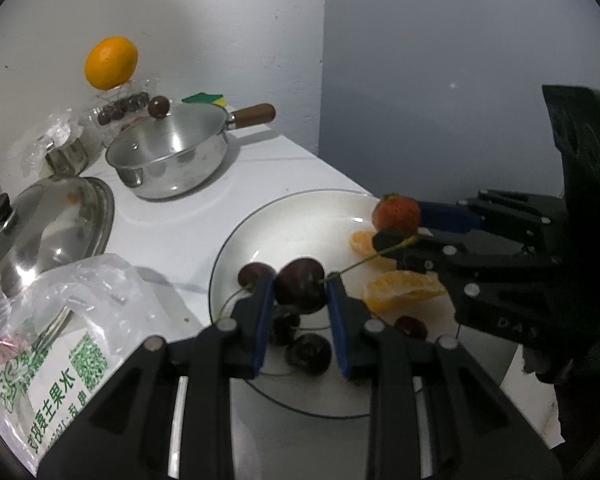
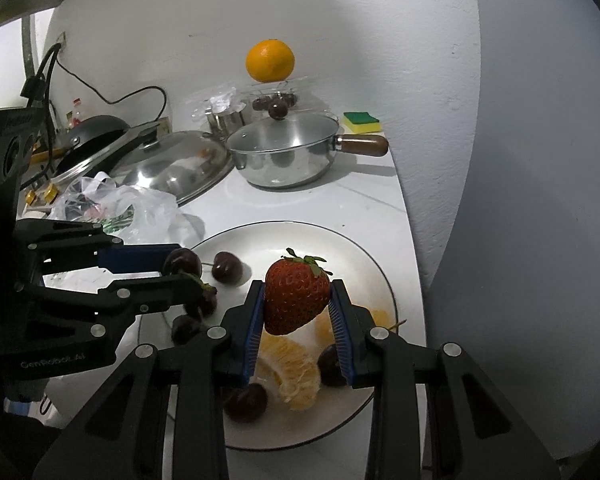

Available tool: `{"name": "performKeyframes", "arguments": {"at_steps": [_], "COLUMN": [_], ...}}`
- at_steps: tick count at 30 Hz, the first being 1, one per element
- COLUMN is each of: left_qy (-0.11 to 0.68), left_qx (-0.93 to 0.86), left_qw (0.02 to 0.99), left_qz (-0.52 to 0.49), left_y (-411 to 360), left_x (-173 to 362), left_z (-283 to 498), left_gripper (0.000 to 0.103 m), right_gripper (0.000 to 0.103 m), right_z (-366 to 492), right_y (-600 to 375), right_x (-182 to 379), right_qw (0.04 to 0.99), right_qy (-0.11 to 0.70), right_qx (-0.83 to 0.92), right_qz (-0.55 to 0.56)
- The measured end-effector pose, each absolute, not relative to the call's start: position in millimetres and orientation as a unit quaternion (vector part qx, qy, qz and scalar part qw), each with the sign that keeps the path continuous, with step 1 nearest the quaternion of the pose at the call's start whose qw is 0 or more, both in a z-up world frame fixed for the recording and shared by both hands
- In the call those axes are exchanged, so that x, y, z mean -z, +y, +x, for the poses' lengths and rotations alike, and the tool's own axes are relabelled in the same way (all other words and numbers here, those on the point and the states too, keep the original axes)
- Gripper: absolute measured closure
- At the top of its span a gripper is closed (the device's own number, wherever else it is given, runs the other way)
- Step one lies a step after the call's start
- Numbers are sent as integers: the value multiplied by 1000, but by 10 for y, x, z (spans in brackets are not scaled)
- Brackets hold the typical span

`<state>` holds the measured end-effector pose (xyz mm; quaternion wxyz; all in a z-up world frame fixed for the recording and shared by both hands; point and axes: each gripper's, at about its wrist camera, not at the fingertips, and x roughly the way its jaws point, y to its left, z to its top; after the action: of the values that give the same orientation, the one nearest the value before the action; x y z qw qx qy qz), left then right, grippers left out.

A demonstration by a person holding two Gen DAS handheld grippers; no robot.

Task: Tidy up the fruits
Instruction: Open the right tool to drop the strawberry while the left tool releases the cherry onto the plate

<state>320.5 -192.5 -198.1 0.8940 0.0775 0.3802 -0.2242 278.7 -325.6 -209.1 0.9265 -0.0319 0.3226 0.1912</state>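
Note:
A white plate (image 1: 300, 216) (image 2: 364, 264) holds several dark cherries and peeled orange segments (image 1: 404, 290) (image 2: 296, 372). My left gripper (image 1: 300, 288) (image 2: 184, 270) is shut on a dark cherry (image 1: 300, 286) (image 2: 182, 262) with a long green stem, held just above the plate. My right gripper (image 2: 298, 304) (image 1: 396, 226) is shut on a red strawberry (image 2: 296, 300) (image 1: 396, 212) over the plate's right side. A loose cherry (image 2: 227, 267) (image 1: 256, 274) lies beside the left gripper. A whole orange (image 1: 111, 62) (image 2: 270, 60) sits on a clear box at the back.
A steel pan with a wooden handle (image 1: 172, 152) (image 2: 288, 152) stands behind the plate, a large steel lid (image 1: 48, 220) (image 2: 172, 164) to its left. A plastic bag (image 1: 60, 320) (image 2: 132, 208) lies left of the plate. A sponge (image 2: 362, 122) sits at the back right. The counter edge runs along the right.

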Motion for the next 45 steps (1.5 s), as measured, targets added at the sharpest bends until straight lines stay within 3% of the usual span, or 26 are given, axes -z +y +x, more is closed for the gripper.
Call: {"name": "performKeyframes", "arguments": {"at_steps": [28, 39, 42, 43, 45], "left_qy": [391, 378, 376, 373, 368], "left_qx": [226, 204, 200, 198, 196], "left_qw": [890, 901, 902, 904, 907], "left_qz": [61, 68, 65, 62, 57], "left_y": [-1950, -1861, -1813, -1786, -1747], "left_x": [2072, 2016, 2003, 1990, 1962], "left_z": [3396, 3307, 3287, 3272, 3247], "left_gripper": [74, 67, 60, 47, 44], "right_gripper": [69, 69, 66, 62, 58], "right_z": [2999, 2965, 2958, 2952, 2938], "right_y": [-3205, -3150, -3134, -3129, -3114], "right_x": [2192, 2202, 2204, 2200, 2186], "right_qw": [919, 917, 918, 918, 920], "right_qy": [336, 343, 344, 343, 342], "right_qx": [-204, -197, -193, -191, -186], "right_qz": [-38, -43, -43, -42, -43]}}
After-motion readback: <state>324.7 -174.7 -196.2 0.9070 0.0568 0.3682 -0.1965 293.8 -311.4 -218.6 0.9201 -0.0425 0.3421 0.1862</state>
